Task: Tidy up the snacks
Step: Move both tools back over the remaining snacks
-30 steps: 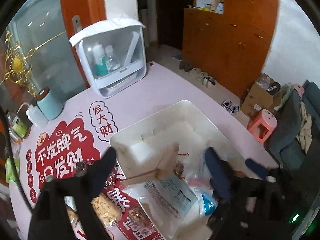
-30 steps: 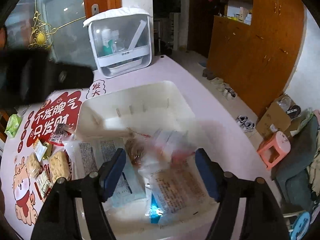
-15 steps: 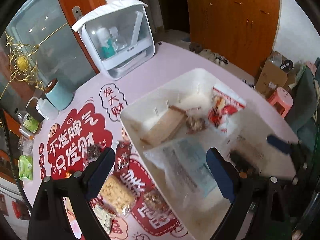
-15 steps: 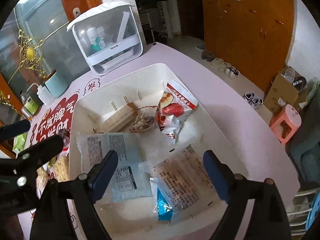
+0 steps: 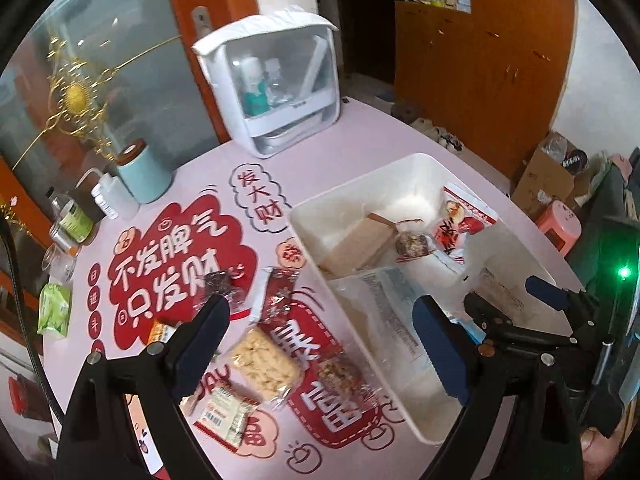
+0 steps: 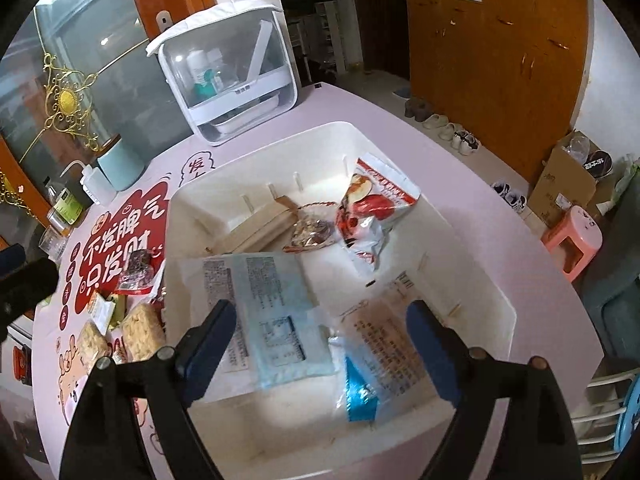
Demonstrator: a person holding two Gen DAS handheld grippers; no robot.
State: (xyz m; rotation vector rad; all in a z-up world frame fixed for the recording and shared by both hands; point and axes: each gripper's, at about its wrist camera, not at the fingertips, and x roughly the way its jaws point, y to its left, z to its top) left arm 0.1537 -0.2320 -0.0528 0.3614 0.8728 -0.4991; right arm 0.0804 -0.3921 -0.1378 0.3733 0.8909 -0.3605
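A white bin on the pink table holds a red snack bag, a brown box, a clear nut pouch, a blue-white flat pack and a printed clear pack. My right gripper hangs open over the bin's near end, nothing between its fingers. My left gripper is open above the loose snacks left of the bin: a clear pack of yellow puffs, a red wrapped pack, a dark packet and a small white-red packet.
A white clear-front case with bottles stands at the back of the table. A teal canister, a squeeze bottle and jars line the left edge, with a green packet. The table drops off right of the bin, above a pink stool.
My left gripper swung left from over the bin to over the loose snacks on the mat. The red bag, blurred between my right fingers before, now lies in the bin; those jaws widened.
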